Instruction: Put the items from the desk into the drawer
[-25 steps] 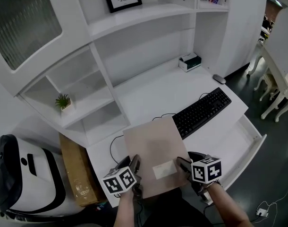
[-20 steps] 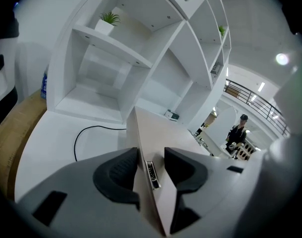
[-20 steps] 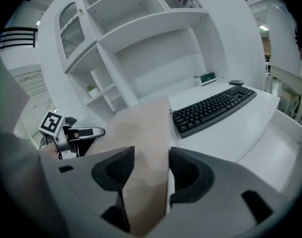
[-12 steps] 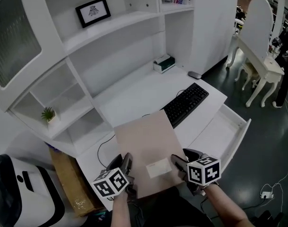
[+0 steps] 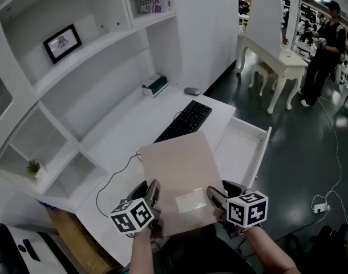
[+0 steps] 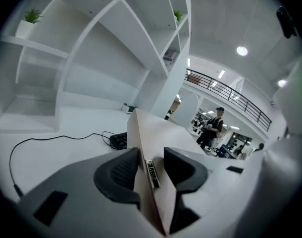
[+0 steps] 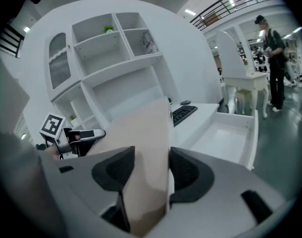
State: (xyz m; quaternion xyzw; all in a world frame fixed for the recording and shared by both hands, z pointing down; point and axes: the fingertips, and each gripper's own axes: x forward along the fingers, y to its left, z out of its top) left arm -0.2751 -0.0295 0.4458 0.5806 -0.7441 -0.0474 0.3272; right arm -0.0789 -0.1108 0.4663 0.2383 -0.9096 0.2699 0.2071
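Whereas a second ago the tan envelope (image 5: pixel 182 176) hung low by the keyboard's (image 5: pixel 184 120) near end, we now find it raised above the desk (image 5: pixel 145 124) and nearer the open drawer (image 5: pixel 242 144), which lies at its 2 o'clock. The left gripper (image 5: pixel 153 194) has just been closing and clamps the envelope's 8 o'clock edge. The right gripper (image 5: pixel 214 196) clamps the 4 o'clock edge, its jaws held fairly wide by the envelope.
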